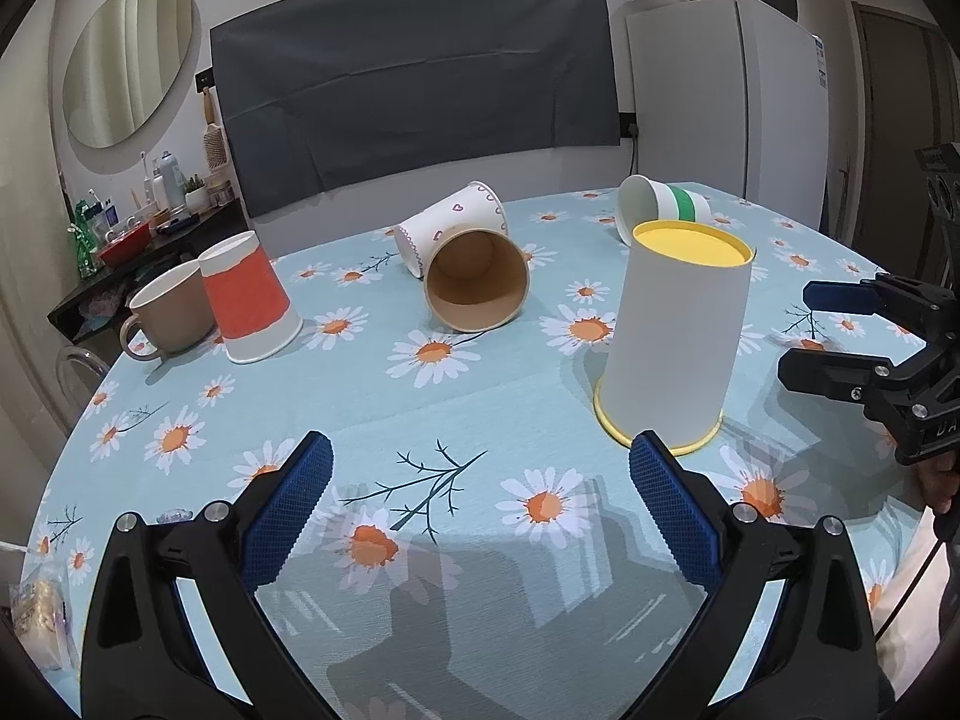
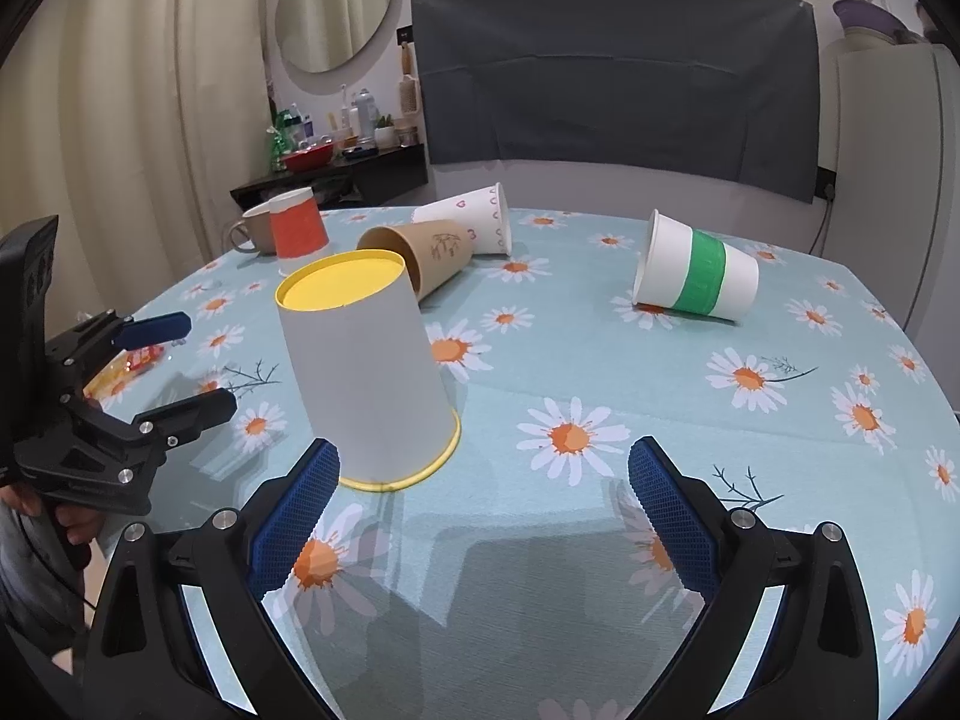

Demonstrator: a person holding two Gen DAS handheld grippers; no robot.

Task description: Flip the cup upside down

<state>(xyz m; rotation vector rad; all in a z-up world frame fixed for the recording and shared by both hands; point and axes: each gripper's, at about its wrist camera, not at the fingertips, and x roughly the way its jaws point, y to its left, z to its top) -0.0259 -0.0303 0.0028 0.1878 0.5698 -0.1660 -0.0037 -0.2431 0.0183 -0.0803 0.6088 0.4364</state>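
A white cup with a yellow rim and base (image 1: 672,336) stands upside down on the daisy tablecloth; it also shows in the right wrist view (image 2: 366,372). My left gripper (image 1: 480,462) is open and empty, just near and left of that cup. My right gripper (image 2: 483,471) is open and empty, just near and right of it. A brown cup (image 1: 477,279) (image 2: 429,252), a heart-print cup (image 1: 450,222) (image 2: 474,219) and a green-banded cup (image 1: 663,204) (image 2: 696,273) lie on their sides. An orange cup (image 1: 249,300) (image 2: 297,225) stands upside down.
A beige mug (image 1: 168,309) (image 2: 255,228) stands upright beside the orange cup. The round table (image 1: 420,600) drops off at its edges. A dark shelf with bottles (image 1: 126,240) is at the back left, a white fridge (image 1: 726,102) at the back right.
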